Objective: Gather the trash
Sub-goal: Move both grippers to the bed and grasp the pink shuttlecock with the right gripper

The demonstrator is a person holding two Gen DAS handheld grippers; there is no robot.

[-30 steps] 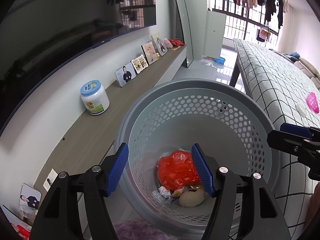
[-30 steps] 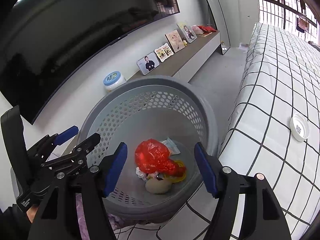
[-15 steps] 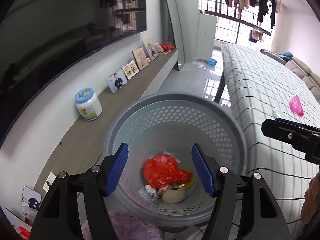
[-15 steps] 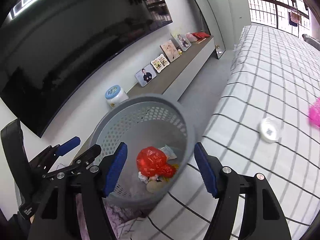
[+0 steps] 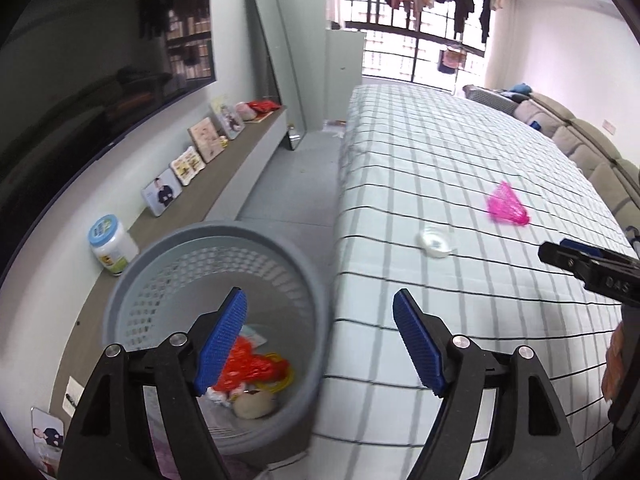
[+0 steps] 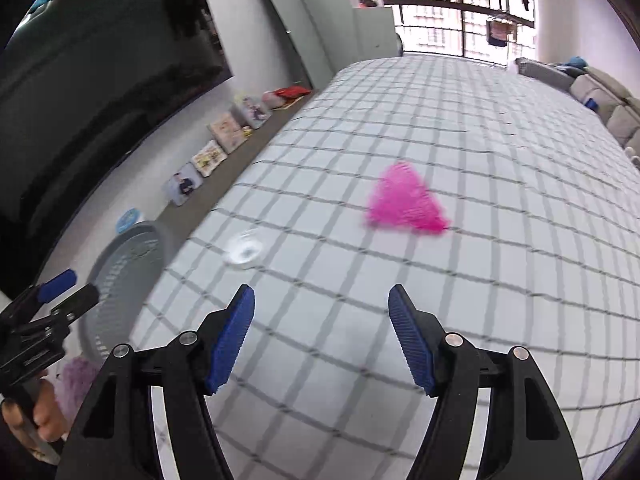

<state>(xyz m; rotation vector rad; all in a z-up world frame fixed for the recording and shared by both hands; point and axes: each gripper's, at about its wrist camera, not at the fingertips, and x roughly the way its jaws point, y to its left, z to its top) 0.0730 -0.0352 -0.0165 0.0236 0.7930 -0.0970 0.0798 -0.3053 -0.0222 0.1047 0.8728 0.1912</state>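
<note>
A grey perforated basket (image 5: 120, 300) stands beside the checked bed and holds a red plastic bag (image 5: 244, 368), a yellow loop and other scraps. On the bed (image 5: 440, 152) lie a pink crumpled piece (image 5: 506, 204) and a small white lid (image 5: 434, 238). My left gripper (image 5: 320, 340) is open and empty, over the basket's right rim and the bed edge. My right gripper (image 6: 320, 336) is open and empty above the bed, with the pink piece (image 6: 404, 200) ahead and the white lid (image 6: 244, 250) ahead left. The basket (image 6: 120, 276) shows at its left.
A low shelf (image 5: 224, 184) along the left wall carries photo frames and a white jar (image 5: 110, 246). A dark TV hangs above it. A mirror (image 5: 276, 64) leans at the far end. A sofa (image 5: 580, 140) runs along the right. A purple fluffy mat (image 6: 76, 380) lies by the basket.
Both grippers have swung right, away from the basket toward the bed. The basket has slid to the left of both views, and the pink piece and white lid have come into view.
</note>
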